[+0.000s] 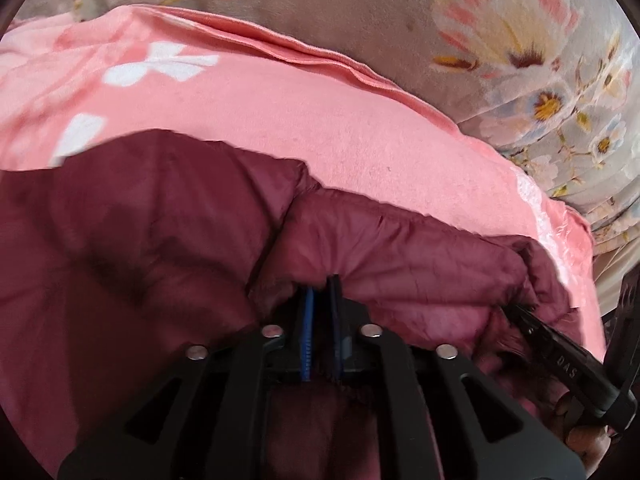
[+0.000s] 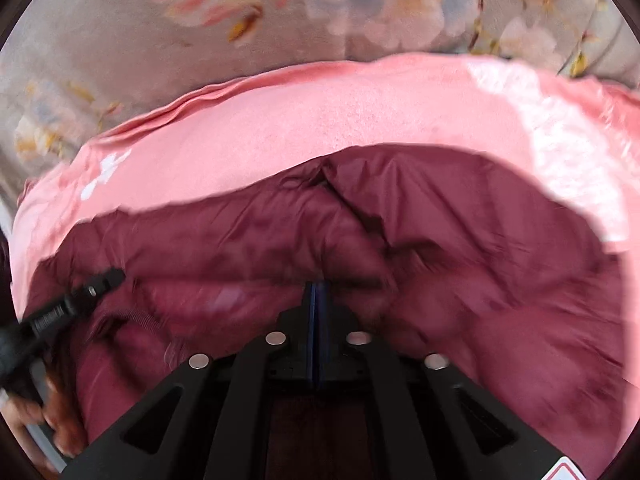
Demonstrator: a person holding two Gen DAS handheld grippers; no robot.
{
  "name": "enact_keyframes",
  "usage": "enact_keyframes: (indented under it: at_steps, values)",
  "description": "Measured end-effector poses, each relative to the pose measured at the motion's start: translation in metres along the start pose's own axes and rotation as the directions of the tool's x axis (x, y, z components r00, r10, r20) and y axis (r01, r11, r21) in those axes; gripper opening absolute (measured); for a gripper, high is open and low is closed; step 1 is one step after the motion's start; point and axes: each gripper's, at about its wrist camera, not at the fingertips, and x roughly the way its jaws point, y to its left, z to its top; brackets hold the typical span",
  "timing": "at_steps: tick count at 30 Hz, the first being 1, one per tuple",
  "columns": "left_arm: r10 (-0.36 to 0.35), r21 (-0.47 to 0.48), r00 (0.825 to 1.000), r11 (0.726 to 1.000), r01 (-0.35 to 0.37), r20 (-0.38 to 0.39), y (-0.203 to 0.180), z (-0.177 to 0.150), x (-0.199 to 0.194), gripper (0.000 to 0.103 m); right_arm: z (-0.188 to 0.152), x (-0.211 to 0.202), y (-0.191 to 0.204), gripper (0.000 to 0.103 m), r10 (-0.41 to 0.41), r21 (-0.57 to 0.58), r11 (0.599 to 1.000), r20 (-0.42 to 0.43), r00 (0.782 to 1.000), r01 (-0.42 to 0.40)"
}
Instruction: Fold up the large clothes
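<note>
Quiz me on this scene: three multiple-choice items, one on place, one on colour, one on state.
1. The jacket lies on: A a pink blanket; B a bare floor; C a chair.
2. The jacket is: A navy; B maroon; C white.
3. The jacket is: A hanging up; B boxed; C rumpled in puffy folds.
Answers: A, pink cloth borders its far edge; B, it is dark red throughout; C, creases and bulges run across it.

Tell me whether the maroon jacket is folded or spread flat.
Partly folded, bunched. The jacket lies in puffy overlapping layers on the pink blanket, with creases and a doubled edge near the grippers. Not flat.
</note>
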Motion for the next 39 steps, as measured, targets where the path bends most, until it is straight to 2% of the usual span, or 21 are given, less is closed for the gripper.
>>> enact_keyframes:
  at_steps: [1,2,3,4,7,9,12,13,14,15,17,19,21,26,27,28,29,30,31,33,39]
  values:
    - [-0.032,-0.031,0.999,0.999,0.033,0.009,0.004,-0.004,-0.022,0.028,-0.007,-0.019,-0.001,0.028,0.020,-0.013,1.000,0.021,1.000,-0.020]
    - [-0.052,-0.049,0.999,0.997,0.053,0.017,0.009,-0.008,-0.040,0.054,-0.019,-0.050,-0.006,0.043,0.051,-0.022,0.999,0.046,0.998,-0.050]
    - [-0.070,-0.071,0.997,0.995,0.072,0.042,0.017,-0.018,-0.068,0.069,-0.033,-0.076,-0.013,0.050,0.078,-0.021,0.997,0.068,0.995,-0.077]
    - [-0.083,-0.072,0.995,0.994,0.087,0.055,0.022,-0.026,-0.086,0.070,-0.049,-0.100,-0.023,0.056,0.099,-0.016,0.995,0.082,0.992,-0.098]
    - [-0.087,-0.075,0.996,0.993,0.088,0.020,0.054,-0.064,-0.143,0.070,-0.116,-0.169,-0.070,0.059,0.107,0.039,0.993,0.066,0.992,-0.109]
    - [-0.069,-0.126,0.997,0.990,0.066,-0.017,0.090,-0.101,-0.175,0.070,-0.158,-0.200,-0.100,0.061,0.085,0.085,0.992,0.052,0.995,-0.089]
    - [-0.069,-0.223,0.996,0.973,0.053,-0.064,0.136,-0.150,-0.201,0.070,-0.217,-0.228,-0.134,0.061,0.028,0.147,0.989,0.004,1.000,-0.029]
    - [-0.087,-0.268,0.993,0.961,0.062,-0.083,0.152,-0.171,-0.209,0.070,-0.233,-0.232,-0.142,0.061,0.028,0.176,0.984,-0.014,1.000,-0.025]
    - [-0.128,-0.287,0.990,0.952,0.106,-0.060,0.160,-0.186,-0.219,0.066,-0.253,-0.238,-0.152,0.061,0.043,0.226,0.973,-0.030,0.999,-0.035]
    - [-0.137,-0.287,0.990,0.951,0.119,-0.041,0.164,-0.197,-0.229,0.066,-0.264,-0.239,-0.156,0.061,0.061,0.254,0.966,-0.034,0.998,-0.050]
    - [-0.110,-0.256,0.993,0.962,0.096,-0.044,0.156,-0.215,-0.245,0.067,-0.285,-0.241,-0.161,0.061,0.098,0.307,0.948,-0.025,0.995,-0.086]
    - [-0.130,-0.235,0.990,0.965,0.116,-0.046,0.144,-0.228,-0.255,0.067,-0.294,-0.240,-0.160,0.062,0.124,0.341,0.934,-0.015,0.992,-0.112]
    - [-0.162,-0.239,0.985,0.961,0.142,-0.065,0.141,-0.242,-0.258,0.067,-0.300,-0.242,-0.153,0.063,0.136,0.343,0.930,0.004,0.991,-0.129]
    - [-0.154,-0.235,0.987,0.962,0.139,-0.046,0.133,-0.268,-0.266,0.063,-0.312,-0.247,-0.131,0.063,0.151,0.299,0.943,0.014,0.988,-0.148]
    - [-0.157,-0.247,0.987,0.959,0.142,-0.042,0.134,-0.270,-0.267,0.055,-0.311,-0.247,-0.130,0.059,0.153,0.305,0.940,0.020,0.988,-0.152]
    - [-0.152,-0.261,0.988,0.956,0.137,-0.039,0.135,-0.272,-0.268,0.049,-0.312,-0.247,-0.131,0.045,0.166,0.322,0.932,0.028,0.986,-0.166]
    - [-0.151,-0.272,0.988,0.953,0.134,-0.043,0.136,-0.273,-0.267,0.032,-0.314,-0.248,-0.133,0.036,0.185,0.350,0.918,0.038,0.982,-0.187]
    - [-0.166,-0.293,0.985,0.945,0.146,-0.043,0.138,-0.275,-0.267,0.023,-0.315,-0.249,-0.136,0.022,0.199,0.373,0.906,0.048,0.979,-0.202]
    - [-0.179,-0.308,0.983,0.938,0.160,-0.035,0.140,-0.277,-0.269,0.018,-0.317,-0.251,-0.138,0.013,0.219,0.402,0.887,0.068,0.973,-0.227]
    - [-0.201,-0.319,0.979,0.929,0.186,-0.016,0.138,-0.279,-0.276,0.011,-0.318,-0.260,-0.140,0.008,0.237,0.416,0.872,0.102,0.966,-0.258]
    - [-0.224,-0.258,0.974,0.939,0.227,0.041,0.118,-0.288,-0.324,0.007,-0.326,-0.322,-0.128,0.005,0.256,0.322,0.894,0.199,0.946,-0.310]
